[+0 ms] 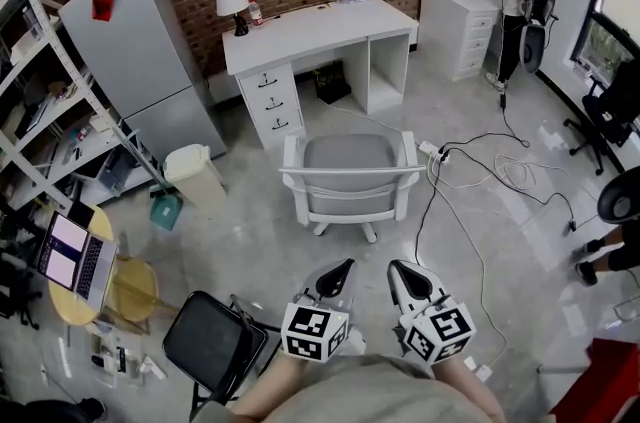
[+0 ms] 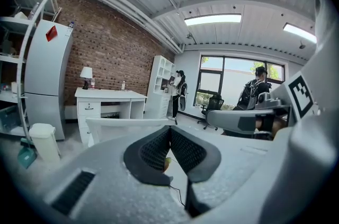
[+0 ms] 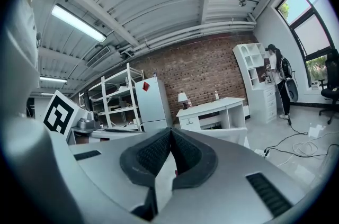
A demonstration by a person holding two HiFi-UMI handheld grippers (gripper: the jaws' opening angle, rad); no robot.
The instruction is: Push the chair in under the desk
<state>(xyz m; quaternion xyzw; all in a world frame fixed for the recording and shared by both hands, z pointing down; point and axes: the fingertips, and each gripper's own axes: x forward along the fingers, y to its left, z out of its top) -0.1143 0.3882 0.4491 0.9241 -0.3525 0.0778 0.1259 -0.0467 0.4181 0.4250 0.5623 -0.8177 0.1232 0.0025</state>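
A white chair with a grey seat [image 1: 350, 173] stands on the floor, pulled out from the white desk [image 1: 318, 29] that sits against the brick wall; its backrest faces me. My left gripper [image 1: 343, 268] and right gripper [image 1: 397, 269] are held low in the head view, side by side, a good way short of the chair's back, both shut and holding nothing. In the left gripper view the chair's backrest [image 2: 127, 123] and the desk [image 2: 108, 96] lie beyond my shut left gripper [image 2: 170, 128]. In the right gripper view the desk [image 3: 212, 108] shows past my right gripper [image 3: 171, 130].
A grey fridge [image 1: 145, 61] and a white bin [image 1: 193, 173] stand left of the desk. A black folding chair [image 1: 212, 339] and a round table with a laptop [image 1: 75, 256] are near left. Cables and a power strip [image 1: 432, 151] run right of the chair. A person [image 1: 522, 1] stands at the shelf.
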